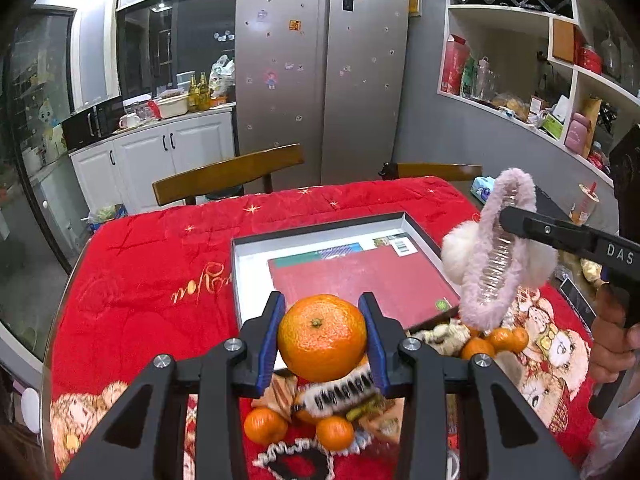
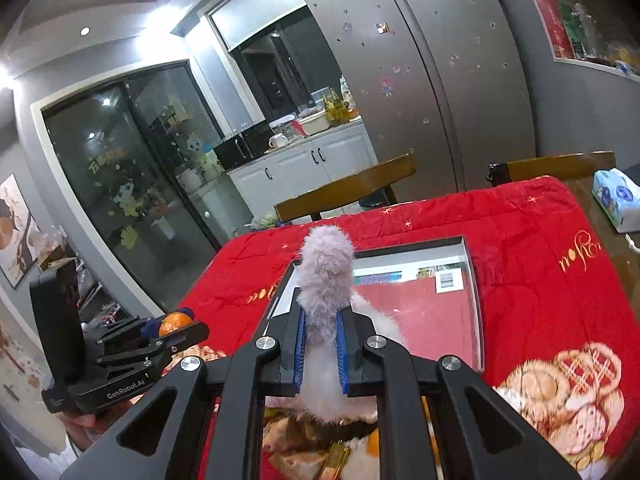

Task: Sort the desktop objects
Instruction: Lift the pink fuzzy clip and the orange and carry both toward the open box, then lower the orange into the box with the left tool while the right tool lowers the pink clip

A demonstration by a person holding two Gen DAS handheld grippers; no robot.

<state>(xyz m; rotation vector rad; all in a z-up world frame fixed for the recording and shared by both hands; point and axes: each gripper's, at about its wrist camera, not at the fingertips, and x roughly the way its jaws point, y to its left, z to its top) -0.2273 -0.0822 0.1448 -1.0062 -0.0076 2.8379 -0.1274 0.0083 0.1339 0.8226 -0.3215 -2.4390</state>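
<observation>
On the table, a red quilt [image 1: 152,264] covers nearly the whole top, and a shallow tray [image 1: 248,246] sits on it near the middle, white-walled, with a red book [image 1: 352,276] lying flat inside. Nearer the camera lies the unsorted pile [image 1: 332,408]: small oranges, a comb-like clip, wrappers and a plush piece, all touching or overlapping.

The earmuffs [image 1: 496,256], pinkish and fluffy with a clear coiled band, hang in the air over the tray's right edge. The right gripper [image 2: 321,340] is clamped on their furry band, blue pads pressed into the fluff on both sides; one white puff dangles below.

The orange [image 1: 322,336] is smaller. The left gripper [image 1: 322,338] is closed on it across its middle, stem facing the camera, and it is lifted clear of the pile, just short of the tray's near wall.

Both items look ready for placing, so the step in hand is probably delivery to the tray. To do it well, I would bring them in one at a time, since the two tools are near each other and the dangling puff could snag the left fingers. The orange should go low, onto the book or bare floor, before release, because it will roll if dropped. The earmuffs are soft and springy; lower them until the puff rests, then let go, keeping them off the wall.
</observation>
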